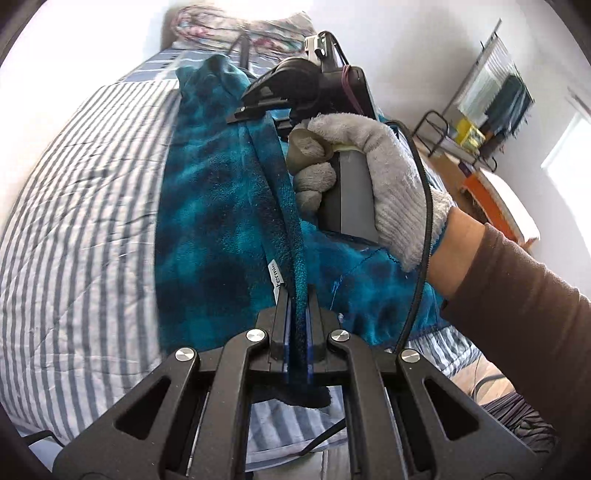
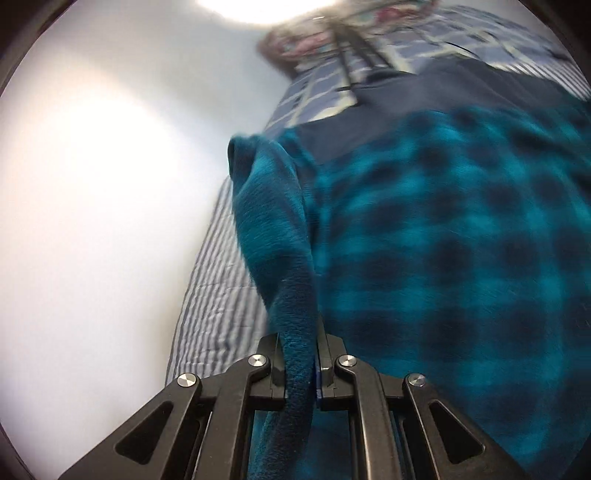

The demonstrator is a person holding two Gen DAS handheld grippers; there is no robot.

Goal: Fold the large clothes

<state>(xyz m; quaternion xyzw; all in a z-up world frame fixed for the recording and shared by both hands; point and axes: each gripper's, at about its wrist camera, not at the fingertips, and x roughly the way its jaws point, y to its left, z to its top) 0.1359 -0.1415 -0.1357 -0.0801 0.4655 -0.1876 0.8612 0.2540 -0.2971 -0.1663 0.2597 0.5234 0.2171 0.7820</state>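
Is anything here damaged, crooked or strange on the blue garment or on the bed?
Nothing stands out. The teal checked fleece garment lies on the striped bedcover, and the left gripper and right gripper each pinch an edge of it. No tear or stain is visible; the right view is blurred.

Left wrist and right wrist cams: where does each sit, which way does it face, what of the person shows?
Left wrist: on the left claw, looking along its fingers over the teal plaid fleece garment on the striped bedspread; shows the gloved right hand holding the right claw.
Right wrist: on the right claw, facing along the bed beside a white wall; no hand visible, image blurred.
Shared: both claws shut on the same garment's edge, same bedspread, floral pillow at the far end.
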